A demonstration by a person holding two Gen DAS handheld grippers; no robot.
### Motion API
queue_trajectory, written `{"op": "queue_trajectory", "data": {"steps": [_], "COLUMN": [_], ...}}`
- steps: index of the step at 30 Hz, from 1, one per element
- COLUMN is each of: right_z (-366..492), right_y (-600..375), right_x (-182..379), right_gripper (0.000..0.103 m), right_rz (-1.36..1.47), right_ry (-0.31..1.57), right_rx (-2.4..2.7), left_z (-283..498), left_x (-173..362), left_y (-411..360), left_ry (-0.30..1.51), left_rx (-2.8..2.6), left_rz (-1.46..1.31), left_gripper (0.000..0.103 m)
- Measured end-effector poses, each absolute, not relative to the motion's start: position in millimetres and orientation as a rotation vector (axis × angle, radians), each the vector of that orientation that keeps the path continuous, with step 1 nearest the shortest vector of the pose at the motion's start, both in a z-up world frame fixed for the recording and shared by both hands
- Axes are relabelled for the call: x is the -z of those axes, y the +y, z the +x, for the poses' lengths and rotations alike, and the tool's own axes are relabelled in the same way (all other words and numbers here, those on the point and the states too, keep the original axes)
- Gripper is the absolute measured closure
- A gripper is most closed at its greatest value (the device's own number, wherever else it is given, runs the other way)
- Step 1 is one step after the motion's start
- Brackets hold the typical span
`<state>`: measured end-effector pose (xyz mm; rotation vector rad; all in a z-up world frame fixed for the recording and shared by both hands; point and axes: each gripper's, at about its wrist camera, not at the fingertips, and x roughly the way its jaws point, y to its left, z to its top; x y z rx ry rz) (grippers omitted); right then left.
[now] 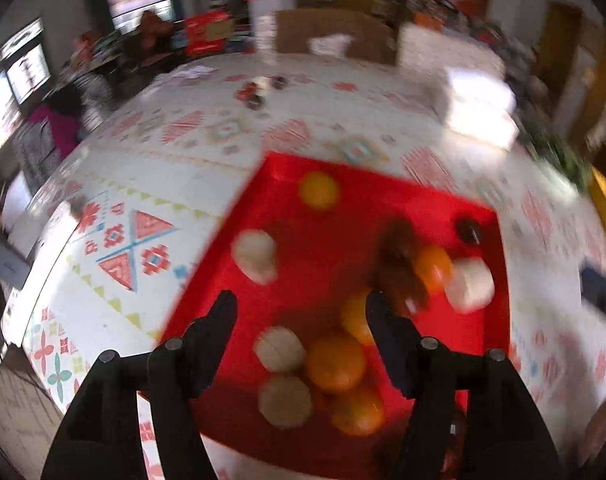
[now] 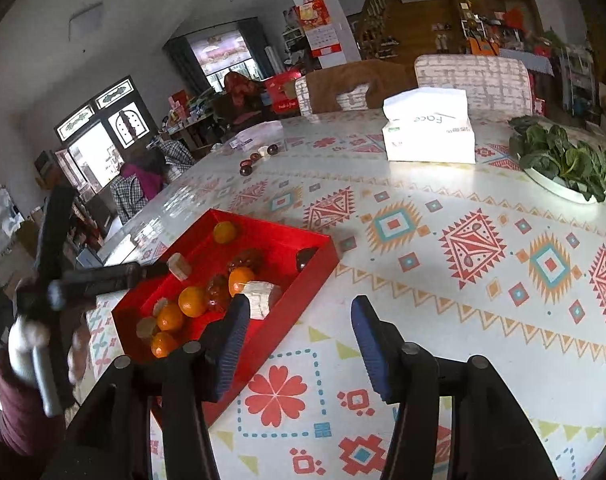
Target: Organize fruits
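A red tray [image 1: 315, 224] [image 2: 287, 236] on the patterned table holds several oranges [image 1: 335, 360] [image 2: 191, 301], pale cream pieces [image 1: 255, 254] [image 2: 259, 292] and dark brown-red fruits [image 1: 399, 264] [image 2: 247, 260]. One orange [image 1: 318, 189] [image 2: 224, 232] lies alone at the tray's far end. My left gripper [image 1: 301, 304] is open and empty, hovering above the tray; the view is blurred. It shows in the right wrist view [image 2: 159, 269] over the tray's left side. My right gripper [image 2: 301, 306] is open and empty over the table, just right of the tray.
A white tissue box [image 2: 429, 130] stands at the far side of the table. A plate of leafy greens [image 2: 563, 162] sits far right. Small dark fruits [image 2: 259, 156] lie loose at the far left of the table. Chairs stand behind.
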<state>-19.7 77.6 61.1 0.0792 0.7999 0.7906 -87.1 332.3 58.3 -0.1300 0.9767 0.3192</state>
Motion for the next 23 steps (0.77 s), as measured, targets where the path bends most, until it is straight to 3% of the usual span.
{"op": "queue_trajectory", "data": {"steps": [3,9,18,23], "right_z": [-20,-21,-13,-12], "right_y": [78,79,78,79], "right_x": [-61,-57,-50,-47], "right_gripper": [0.045,0.044,0.044,0.043], "right_rz": [0.075,0.043,0.055,0.037], "right_ry": [0.799,0.784,0.818,0.816], "right_rx": [-0.79,-0.768,-0.747,-0.739], "left_z": [-81,-63,-41,-51], "left_x": [-43,-32,-32,-42], "left_y": [320,309,333,353], "left_ry": [1.017,1.007,0.978,0.946], "left_rx": [-0.28,-0.171,-0.371,-0.374], "left_rz": [-0.092,-0.109,-0.067,-0.176], "left_gripper": [0.053,0.069,0.07,0.068]}}
